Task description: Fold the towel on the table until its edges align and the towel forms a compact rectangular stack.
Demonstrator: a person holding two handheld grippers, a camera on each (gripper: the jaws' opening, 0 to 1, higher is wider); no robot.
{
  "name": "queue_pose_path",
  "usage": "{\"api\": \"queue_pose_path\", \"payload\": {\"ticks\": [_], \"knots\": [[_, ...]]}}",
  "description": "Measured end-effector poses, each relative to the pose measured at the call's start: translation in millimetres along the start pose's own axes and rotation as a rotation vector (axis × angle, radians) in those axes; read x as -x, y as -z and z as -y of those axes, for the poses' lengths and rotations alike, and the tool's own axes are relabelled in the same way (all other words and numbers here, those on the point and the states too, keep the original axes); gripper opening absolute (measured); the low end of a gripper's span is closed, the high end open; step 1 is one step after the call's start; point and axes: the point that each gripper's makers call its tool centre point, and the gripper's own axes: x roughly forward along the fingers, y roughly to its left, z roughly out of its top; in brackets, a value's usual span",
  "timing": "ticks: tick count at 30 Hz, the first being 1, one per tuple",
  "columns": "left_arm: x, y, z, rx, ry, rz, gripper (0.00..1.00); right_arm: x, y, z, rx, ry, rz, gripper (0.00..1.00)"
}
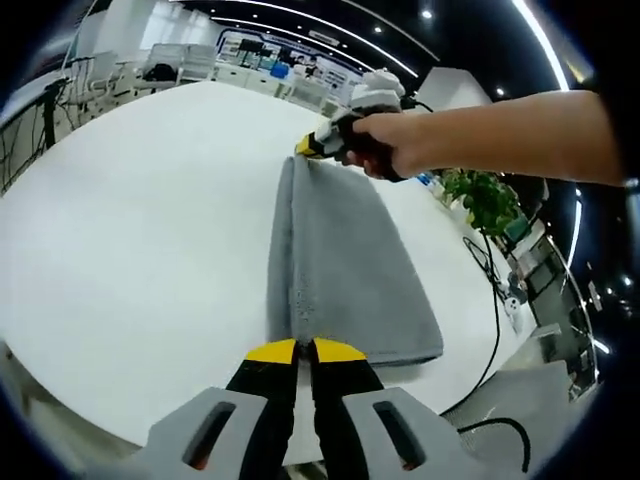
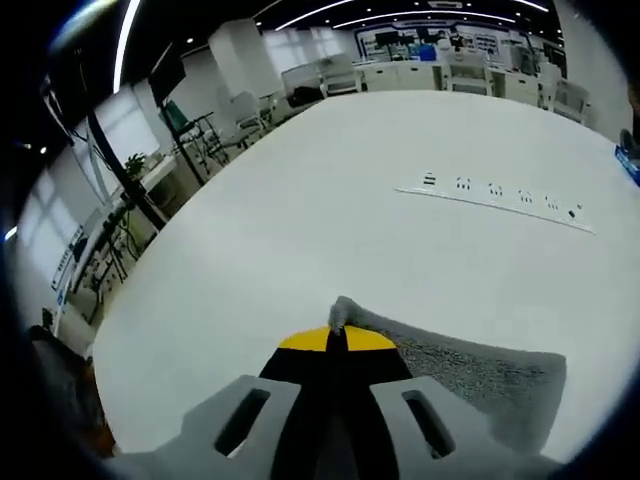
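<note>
The grey towel (image 1: pixel 345 265) lay folded into a long strip on the white worktop (image 1: pixel 140 230), its long axis running from the left gripper (image 1: pixel 303 351) to the right gripper (image 1: pixel 322 143) held in a person's hand (image 1: pixel 385 140). Each gripper's jaws were closed on one end of the strip; in the right gripper view, the right gripper (image 2: pixel 335 339) pinched a towel (image 2: pixel 470 370) corner. A white power strip (image 2: pixel 495 198) lay farther off. Beyond stood desks, chairs (image 2: pixel 330 75) and a potted plant (image 1: pixel 485 198).
</note>
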Motion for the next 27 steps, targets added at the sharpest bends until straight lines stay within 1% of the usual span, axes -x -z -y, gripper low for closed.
{"api": "queue_pose_path", "payload": {"ticks": [1, 2, 3, 6, 10, 17, 21, 24, 26, 27], "knots": [[1.1, -1.4, 0.0, 0.019, 0.003, 0.004, 0.05, -0.2, 0.4, 0.1, 0.022, 0.003, 0.004, 0.01], [2.9, -3.4, -0.8, 0.02, -0.002, 0.01, 0.05, -0.1, -0.7, -0.3, 0.038, 0.001, 0.014, 0.02], [3.5, -5.3, -1.4, 0.011, -0.008, 0.018, 0.05, -0.2, -1.2, -1.9, 0.041, -0.009, 0.023, 0.03], [4.0, -16.9, -6.2, -0.034, -0.032, 0.069, 0.04, 1.6, -3.9, -3.6, 0.038, -0.024, 0.033, 0.06], [4.0, -22.7, -6.7, -0.031, -0.034, 0.078, 0.04, 5.5, -10.0, -5.7, 0.06, -0.04, 0.051, 0.09], [0.8, -34.3, 8.8, -0.054, -0.001, 0.095, 0.04, 18.3, -22.0, -8.9, 0.101, -0.062, 0.088, 0.11], [-1.6, -36.0, 13.7, -0.059, 0.015, 0.101, 0.04, 27.2, -28.0, -8.9, 0.115, -0.074, 0.098, 0.18], [-0.7, -37.8, 13.8, -0.058, 0.016, 0.103, 0.04, 34.5, -31.4, -10.0, 0.111, -0.087, 0.109, 0.23], [0.3, -40.9, 13.7, -0.057, 0.017, 0.109, 0.05, 39.6, -33.4, -10.6, 0.132, -0.092, 0.119, 0.27], [-0.7, -43.3, 13.7, -0.061, 0.018, 0.108, 0.05, 42.2, -34.8, -10.7, 0.144, -0.091, 0.125, 0.31]]}}
